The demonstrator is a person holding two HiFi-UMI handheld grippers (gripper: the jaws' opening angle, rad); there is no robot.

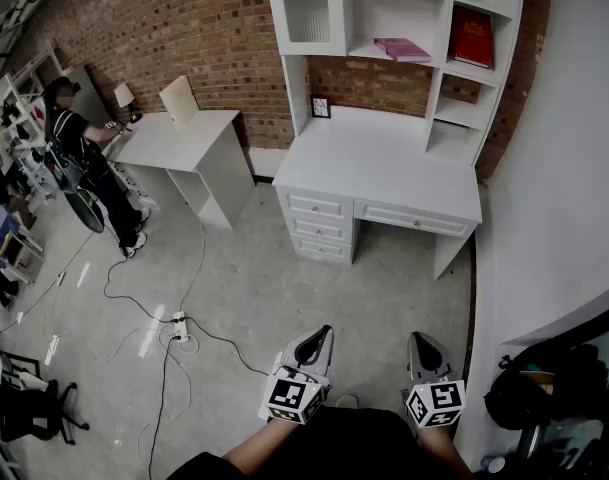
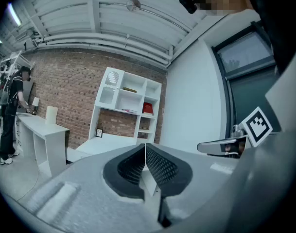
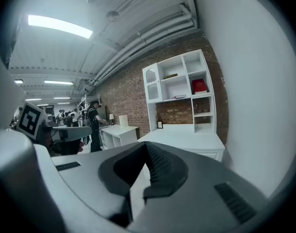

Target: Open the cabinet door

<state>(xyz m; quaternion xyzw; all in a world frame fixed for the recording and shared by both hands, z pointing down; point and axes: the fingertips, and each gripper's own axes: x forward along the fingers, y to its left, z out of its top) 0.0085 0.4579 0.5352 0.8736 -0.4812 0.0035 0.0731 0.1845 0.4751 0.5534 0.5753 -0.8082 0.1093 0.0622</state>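
While both pairs of jaws sat pressed together with nothing between them, the cabinet door (image 1: pixel 307 16) stood well ahead of them and higher, across bare floor. The left gripper (image 1: pixel 319 343) and the right gripper (image 1: pixel 425 348) hung side by side, low by the person's body, tips aimed at the white desk (image 1: pixel 384 168). From the left gripper's jaws the door showed up and to the left; from the right gripper's jaws it sat almost straight above the tips. Count: one door, two grippers, three small drawers (image 1: pixel 319 228) stacked under the desktop and one wide drawer (image 1: pixel 414 220) beside them. The door was shut flush in the hutch's upper left corner, its face towards the jaws and its long axis upright.
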